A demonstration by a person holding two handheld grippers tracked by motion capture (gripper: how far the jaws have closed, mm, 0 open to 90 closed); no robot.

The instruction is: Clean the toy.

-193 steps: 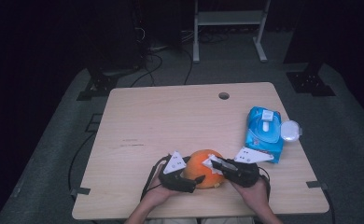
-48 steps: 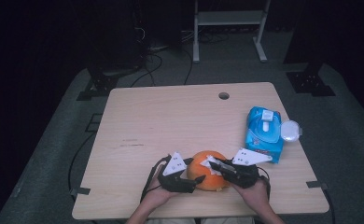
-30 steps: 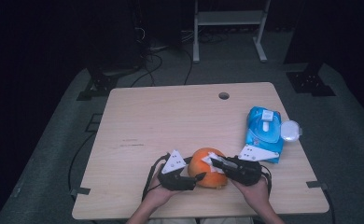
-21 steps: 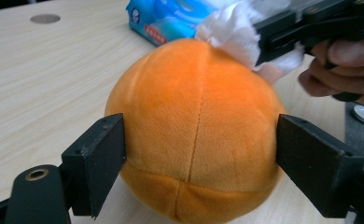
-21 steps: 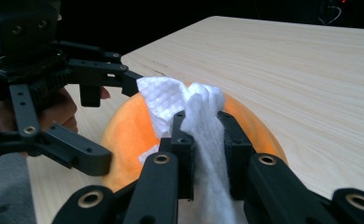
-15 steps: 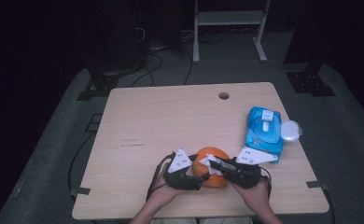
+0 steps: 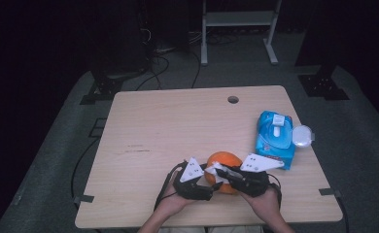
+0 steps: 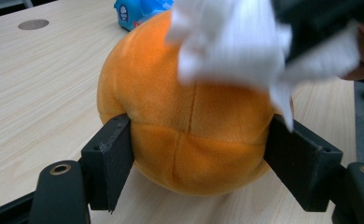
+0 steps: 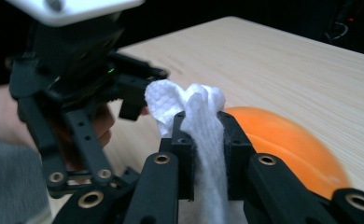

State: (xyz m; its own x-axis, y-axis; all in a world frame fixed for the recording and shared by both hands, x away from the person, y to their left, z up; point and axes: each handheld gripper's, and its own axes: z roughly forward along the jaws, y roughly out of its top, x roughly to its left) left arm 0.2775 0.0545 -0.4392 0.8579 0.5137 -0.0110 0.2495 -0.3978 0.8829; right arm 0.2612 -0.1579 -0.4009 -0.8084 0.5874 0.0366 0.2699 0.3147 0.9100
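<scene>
An orange plush ball [image 7: 224, 161] lies near the table's front edge. My left gripper [image 8: 203, 165] has it between its black jaws, whose pads press on the ball's [image 8: 171, 107] two sides; the jaws have just been closing on it. My right gripper [image 9: 203, 135] is shut on a crumpled white wipe [image 9: 194, 105] and holds it against the top of the ball [image 9: 287, 144]. From above, the left gripper [image 7: 211, 182] meets the ball from the left and the right gripper [image 7: 217, 171] from the right. The wipe [image 8: 227, 46] hangs over the ball's upper right.
A blue pack of wipes [image 7: 275, 138] with its white lid [image 7: 301, 136] flipped open lies to the right of the ball, near the table's [image 7: 178, 126] right edge. A round cable hole [image 7: 233, 99] sits at the back. Cables and a metal stand lie on the floor beyond.
The ball and both grippers have shifted slightly to the right. The right gripper has slid the wipe a little across the ball's top.
</scene>
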